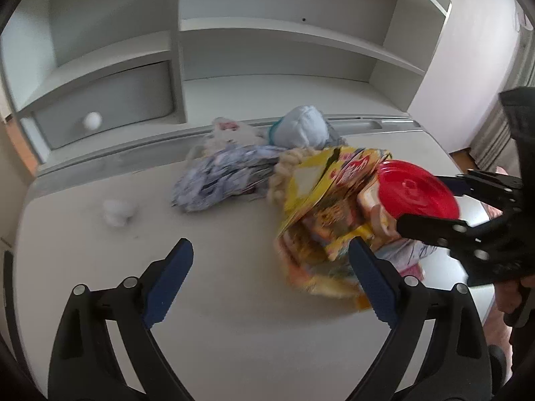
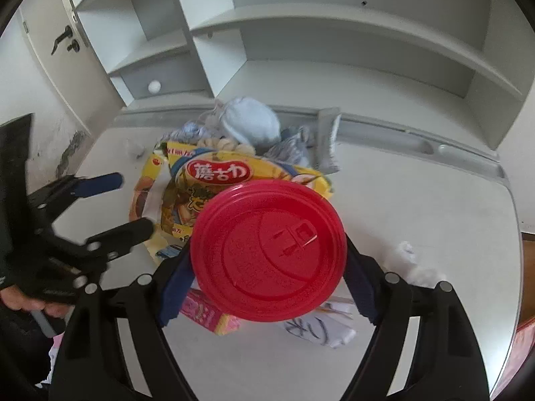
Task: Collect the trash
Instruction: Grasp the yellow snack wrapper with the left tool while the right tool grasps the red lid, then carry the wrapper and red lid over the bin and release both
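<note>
A round red plastic lid (image 2: 267, 250) sits between the blue pads of my right gripper (image 2: 267, 260), which is shut on it just above the trash pile. From the left wrist view the same lid (image 1: 418, 193) shows in the right gripper (image 1: 421, 202) at the right. Under it lie a yellow snack bag (image 2: 214, 180), a pink box (image 2: 204, 310) and scribbled paper (image 2: 321, 330). My left gripper (image 1: 271, 247) is open and holds nothing, its right finger beside the yellow bag (image 1: 321, 200). A blue-white wrapper (image 1: 220, 180) and a pale blue bundle (image 1: 301, 127) lie behind.
The white desk (image 1: 234, 317) carries crumpled tissue at the left (image 1: 117, 212) and more at the right (image 2: 411, 260). A silver wrapper (image 2: 329, 140) lies by the back ledge. Behind stand a shelf unit with a grey drawer (image 1: 107, 107) and a door (image 2: 67, 43).
</note>
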`<control>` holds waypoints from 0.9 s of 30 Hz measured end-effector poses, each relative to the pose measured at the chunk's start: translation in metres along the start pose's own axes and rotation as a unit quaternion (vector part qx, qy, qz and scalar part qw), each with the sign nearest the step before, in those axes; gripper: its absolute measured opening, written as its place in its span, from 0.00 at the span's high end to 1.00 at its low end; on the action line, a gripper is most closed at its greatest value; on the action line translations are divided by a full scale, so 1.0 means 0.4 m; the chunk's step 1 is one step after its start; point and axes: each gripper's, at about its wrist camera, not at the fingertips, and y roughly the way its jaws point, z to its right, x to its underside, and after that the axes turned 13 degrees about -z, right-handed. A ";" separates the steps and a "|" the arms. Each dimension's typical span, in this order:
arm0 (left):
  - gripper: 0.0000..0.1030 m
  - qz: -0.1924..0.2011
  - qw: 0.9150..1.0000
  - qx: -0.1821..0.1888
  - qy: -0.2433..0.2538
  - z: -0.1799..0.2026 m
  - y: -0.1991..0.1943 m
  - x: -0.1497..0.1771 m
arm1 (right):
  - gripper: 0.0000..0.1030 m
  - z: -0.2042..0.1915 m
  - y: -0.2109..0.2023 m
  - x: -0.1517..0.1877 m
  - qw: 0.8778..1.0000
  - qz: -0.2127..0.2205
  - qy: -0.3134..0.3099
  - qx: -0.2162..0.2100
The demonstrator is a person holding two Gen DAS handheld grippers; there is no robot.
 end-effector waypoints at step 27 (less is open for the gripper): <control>0.92 0.075 0.995 -0.049 -0.032 0.117 -0.220 -0.010 | 0.24 0.198 -0.191 0.245 0.994 0.065 0.078 0.033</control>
